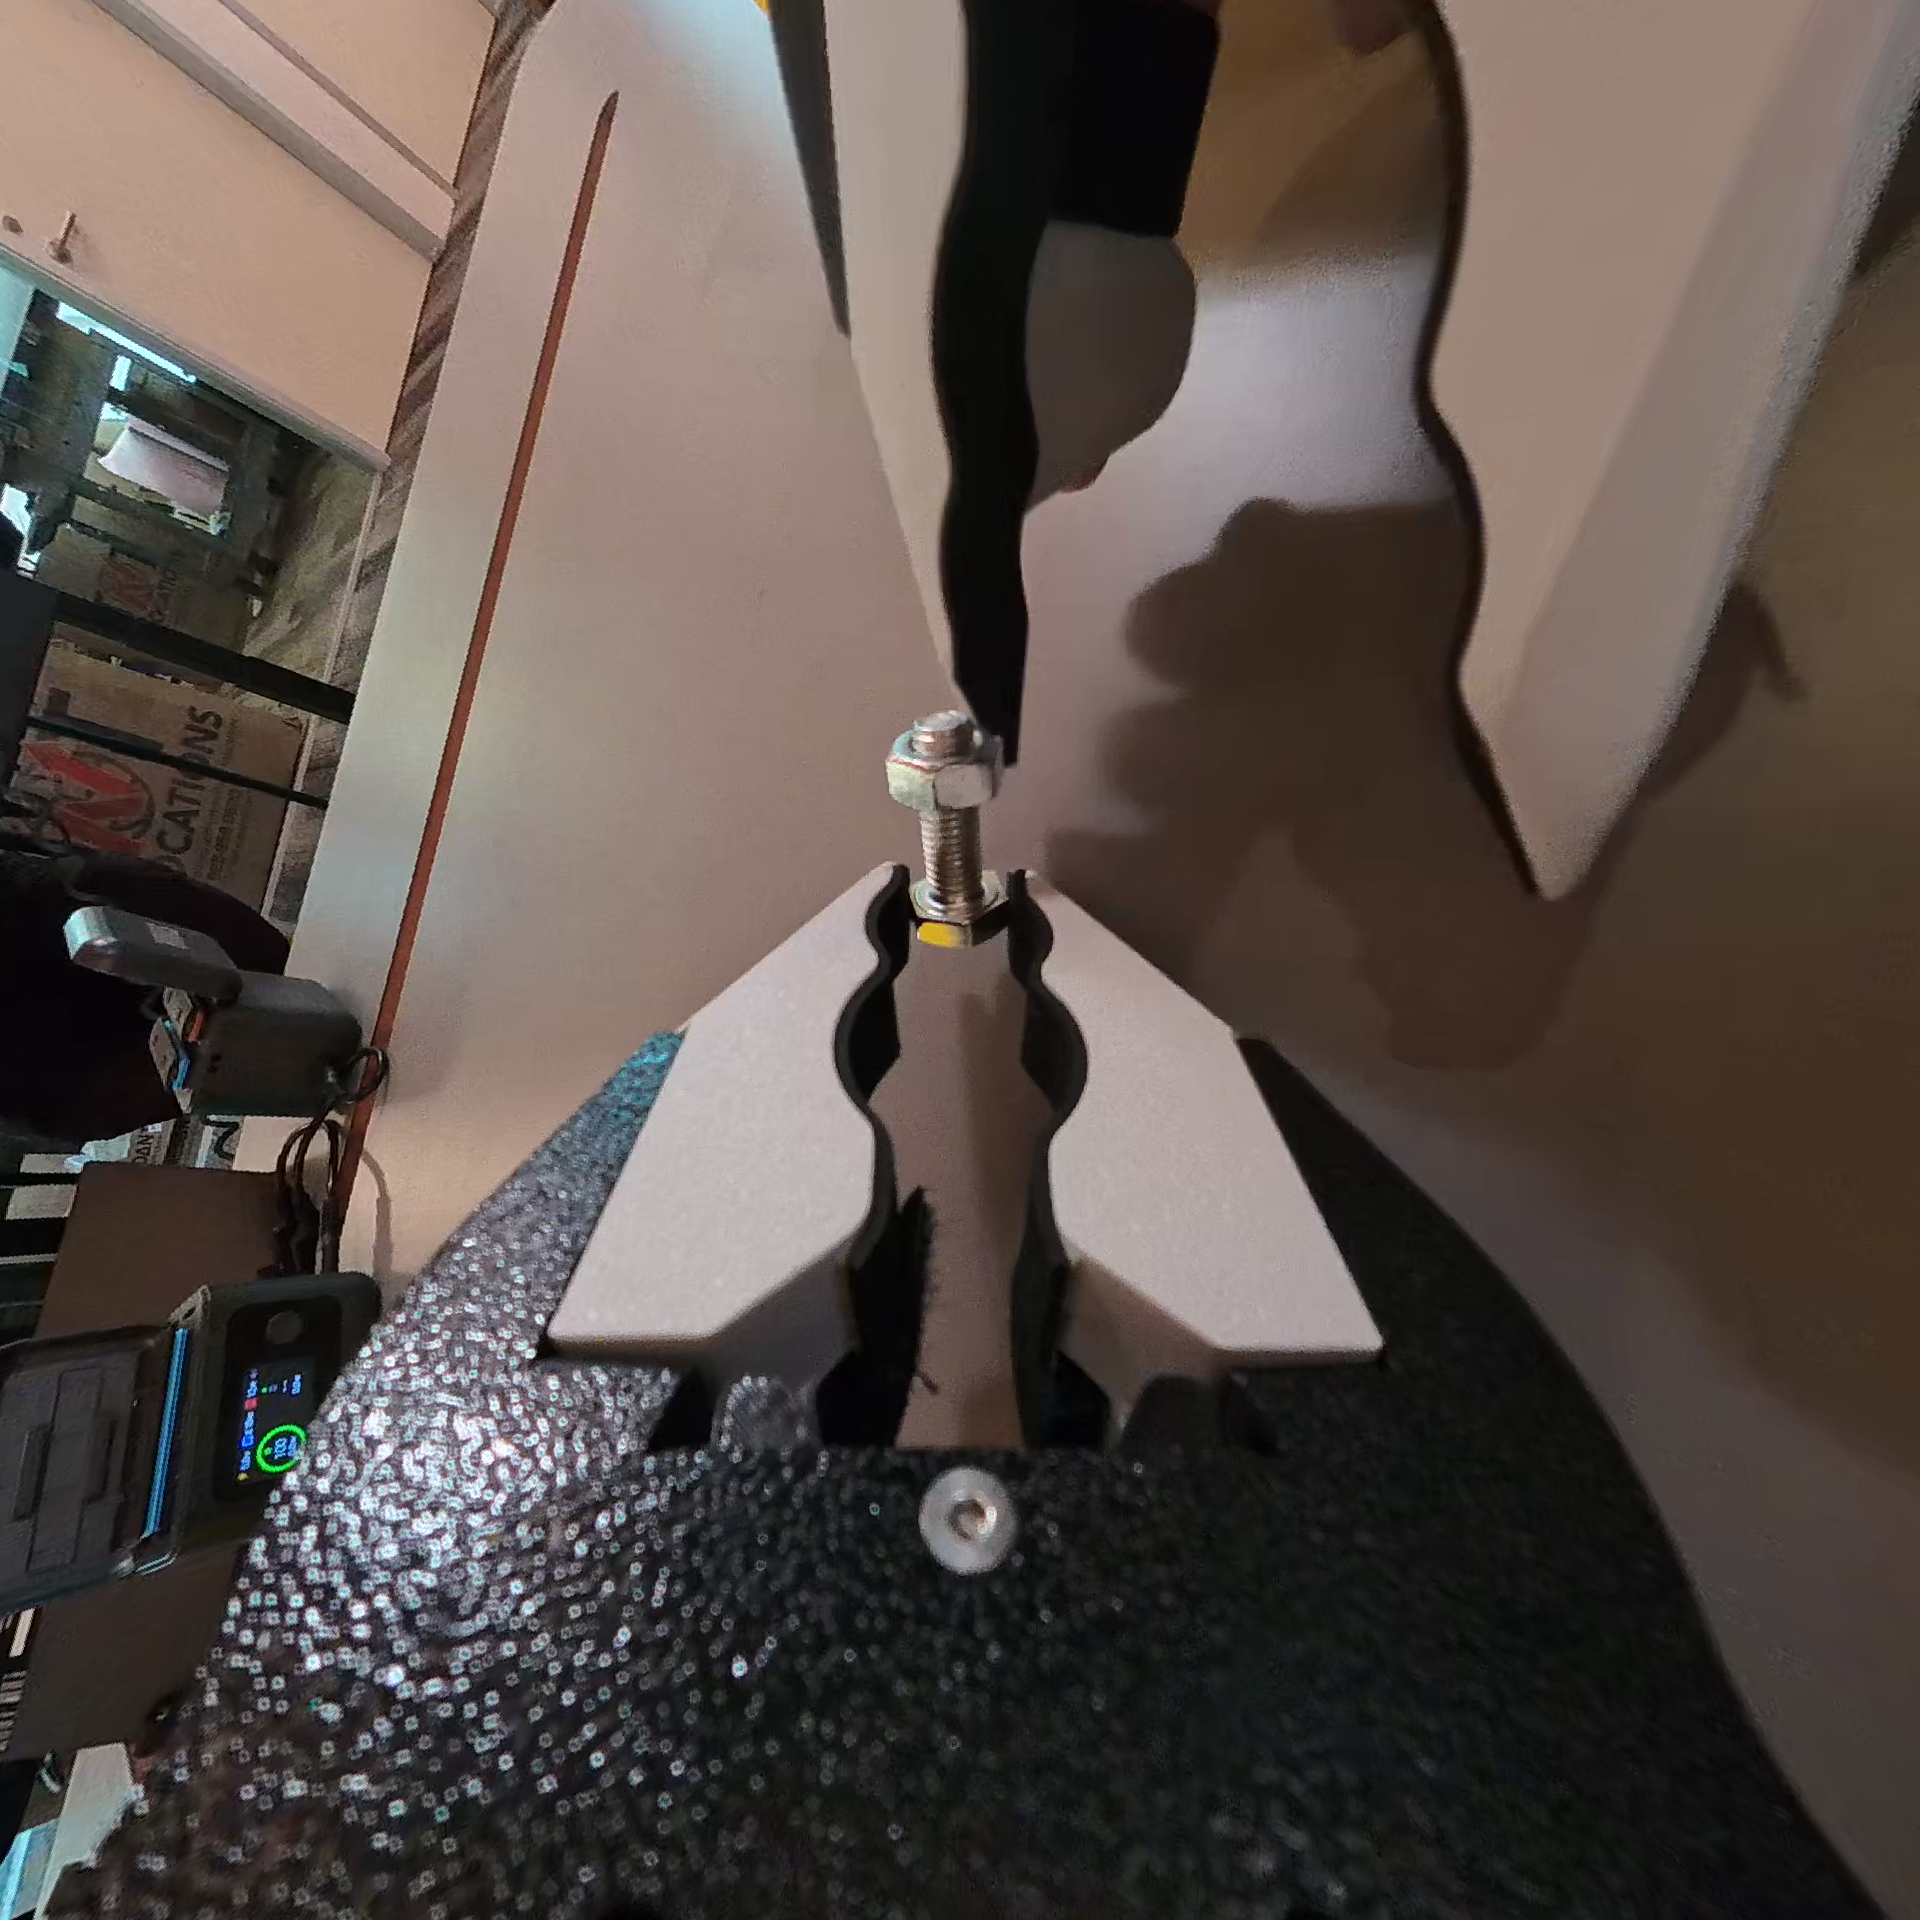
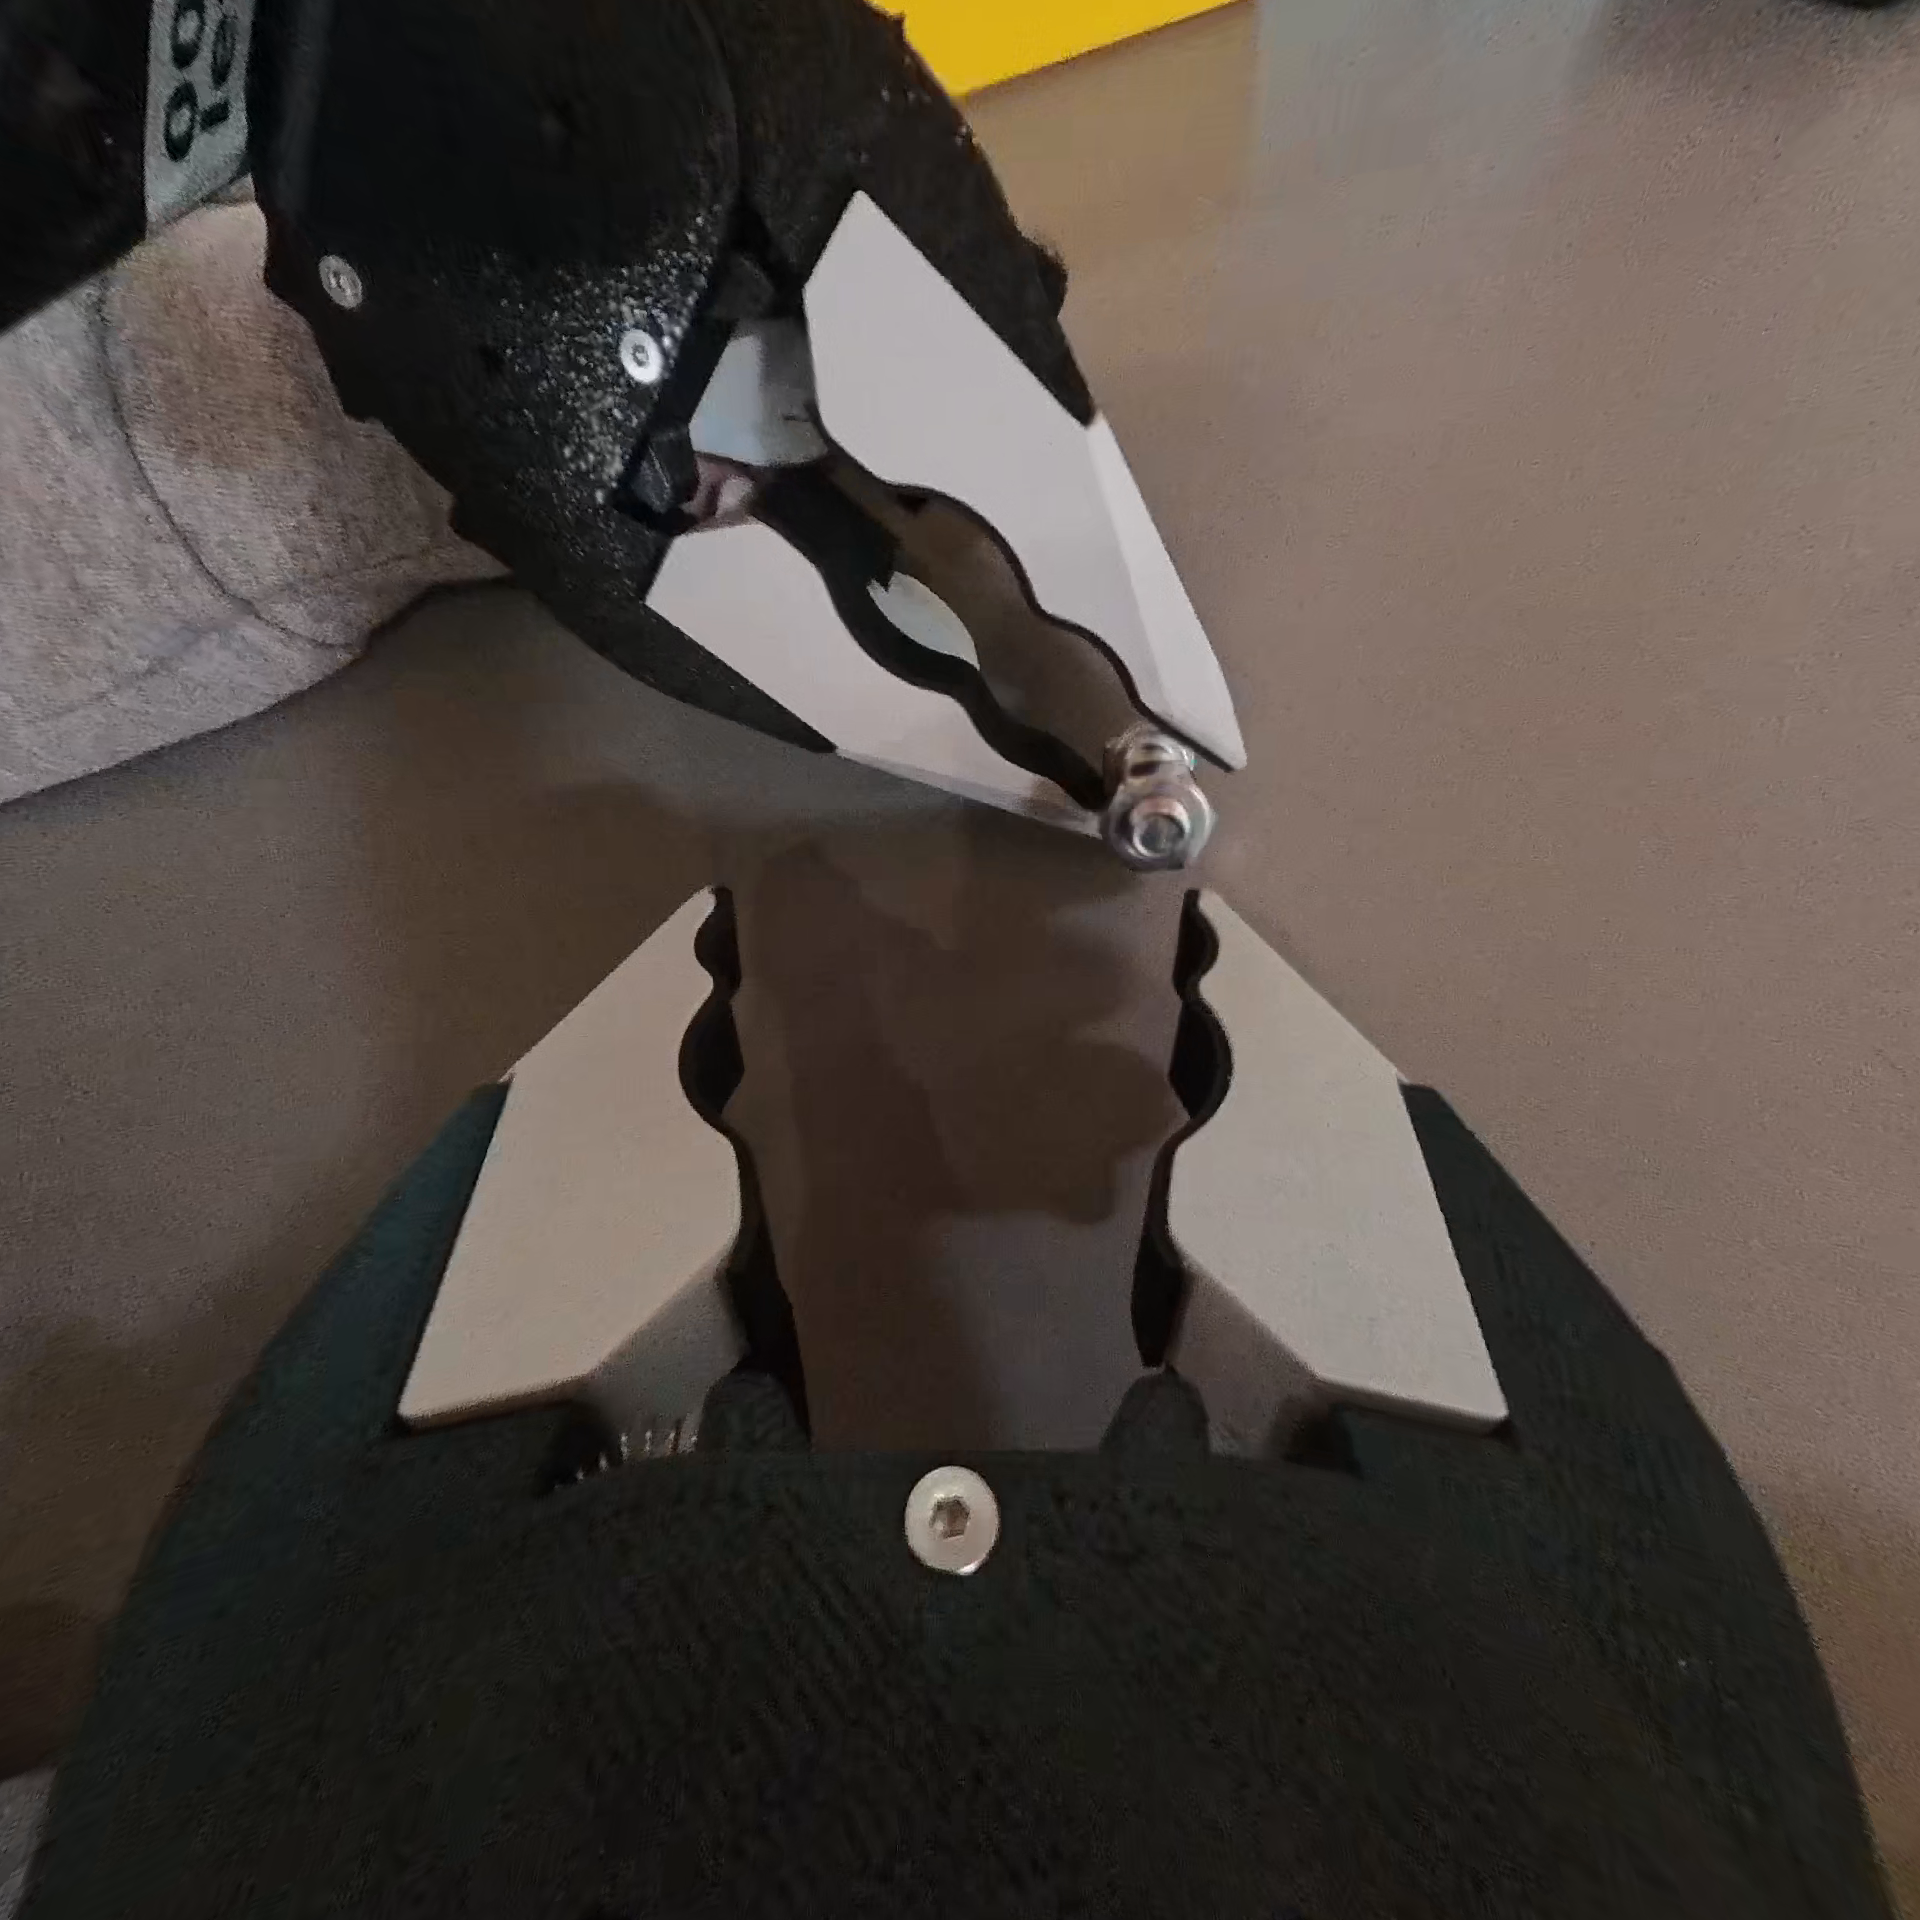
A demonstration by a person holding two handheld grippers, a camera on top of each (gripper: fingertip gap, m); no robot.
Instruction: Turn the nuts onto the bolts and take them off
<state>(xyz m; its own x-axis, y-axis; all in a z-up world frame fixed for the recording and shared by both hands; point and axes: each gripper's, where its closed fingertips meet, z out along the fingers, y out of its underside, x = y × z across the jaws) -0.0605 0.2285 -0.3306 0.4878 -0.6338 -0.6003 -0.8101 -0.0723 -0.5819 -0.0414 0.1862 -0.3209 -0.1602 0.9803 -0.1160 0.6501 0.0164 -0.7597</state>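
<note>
My left gripper [image 1: 956, 894] is shut on the head of a steel bolt [image 1: 948, 847] that points away from it. A steel nut [image 1: 940, 774] sits near the bolt's free end. My right gripper [image 1: 1273, 816] is open wide; its dark fingertip [image 1: 992, 717] touches the nut's side and the other finger [image 1: 1558, 623] stands far off. In the right wrist view the right gripper [image 2: 956, 904] is open and empty. The left gripper [image 2: 1132, 769] comes in from the upper left with the bolt and the nut [image 2: 1158, 821] just above the right fingertip [image 2: 1205, 935].
A grey-brown table [image 2: 1558, 520] lies under both grippers. Grey fabric [image 2: 156, 520] rests on it at the left and a yellow object [image 2: 1039, 42] at the far edge. Beyond the table's edge are cardboard boxes [image 1: 177, 748] and a device with a small screen [image 1: 260, 1444].
</note>
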